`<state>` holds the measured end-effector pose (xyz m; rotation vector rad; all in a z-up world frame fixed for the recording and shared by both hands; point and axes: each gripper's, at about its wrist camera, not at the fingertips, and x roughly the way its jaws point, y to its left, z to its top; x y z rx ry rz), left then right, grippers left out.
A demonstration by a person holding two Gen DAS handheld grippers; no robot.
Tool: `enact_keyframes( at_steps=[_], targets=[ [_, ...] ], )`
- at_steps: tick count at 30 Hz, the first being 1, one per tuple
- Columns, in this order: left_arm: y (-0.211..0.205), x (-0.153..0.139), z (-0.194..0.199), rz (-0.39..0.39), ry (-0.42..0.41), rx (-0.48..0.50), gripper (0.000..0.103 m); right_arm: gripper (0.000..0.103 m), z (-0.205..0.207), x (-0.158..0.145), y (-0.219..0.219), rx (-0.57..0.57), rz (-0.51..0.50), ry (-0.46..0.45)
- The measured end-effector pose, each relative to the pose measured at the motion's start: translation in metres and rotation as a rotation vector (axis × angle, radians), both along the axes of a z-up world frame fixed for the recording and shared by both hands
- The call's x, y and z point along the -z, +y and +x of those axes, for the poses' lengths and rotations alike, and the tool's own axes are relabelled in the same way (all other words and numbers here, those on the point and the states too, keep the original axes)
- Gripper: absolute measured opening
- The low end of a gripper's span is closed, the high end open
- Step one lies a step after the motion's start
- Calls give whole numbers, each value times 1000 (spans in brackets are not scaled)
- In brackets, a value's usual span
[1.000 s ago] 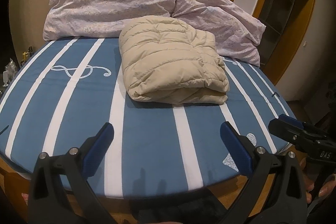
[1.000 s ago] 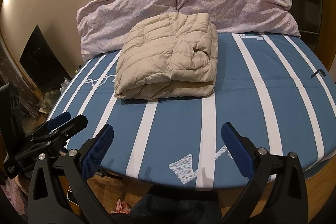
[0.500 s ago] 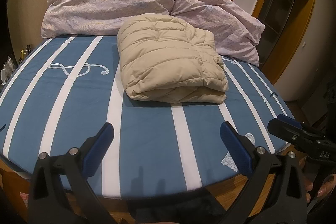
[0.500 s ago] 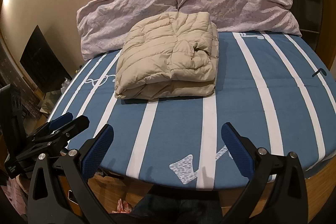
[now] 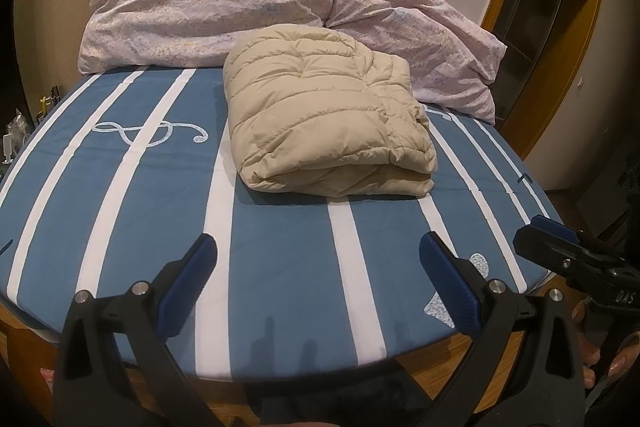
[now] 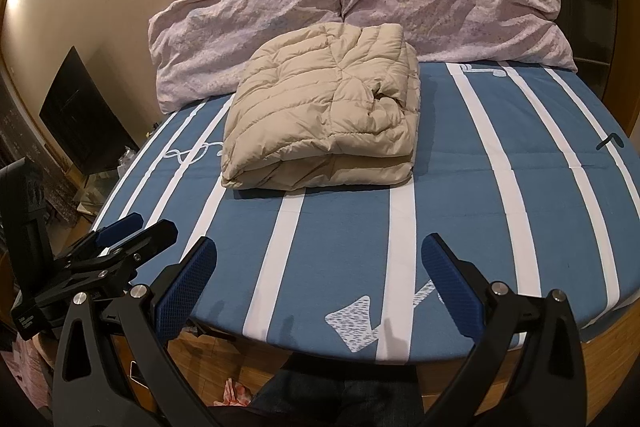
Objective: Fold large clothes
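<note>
Beige down jacket (image 5: 328,123) lies folded into a thick bundle mid-bed, its far edge just against 2 lilac pillows (image 6: 360,7). Left gripper (image 5: 318,259) and right gripper (image 6: 320,259) hover over the foot edge of the striped blue sheet (image 5: 160,187), jaws spread wide, holding nothing. Fold looks done; if tidying, press the loose right-side layers flat. Bare sheet on both sides; wooden bed rim (image 6: 608,343) below the grippers.

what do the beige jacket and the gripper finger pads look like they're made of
Beige jacket: seemingly a thin, smooth matte synthetic shell over soft padding, judging by the stitched puffy channels; the filling itself is hidden.
Left gripper finger pads: probably blue rubber or soft plastic, matte, with a fine grid texture, set on black arms that look like hard plastic with metal rivets.
</note>
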<state>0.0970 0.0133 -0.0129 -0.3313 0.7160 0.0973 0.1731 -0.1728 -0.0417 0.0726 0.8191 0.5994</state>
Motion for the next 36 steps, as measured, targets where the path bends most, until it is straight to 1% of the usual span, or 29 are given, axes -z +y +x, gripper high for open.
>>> enact_keyframes(
  at_steps=[36],
  targets=[
    [1,1,2,0,3,-1,101,102,1,-1,0,2,0,4]
  ],
)
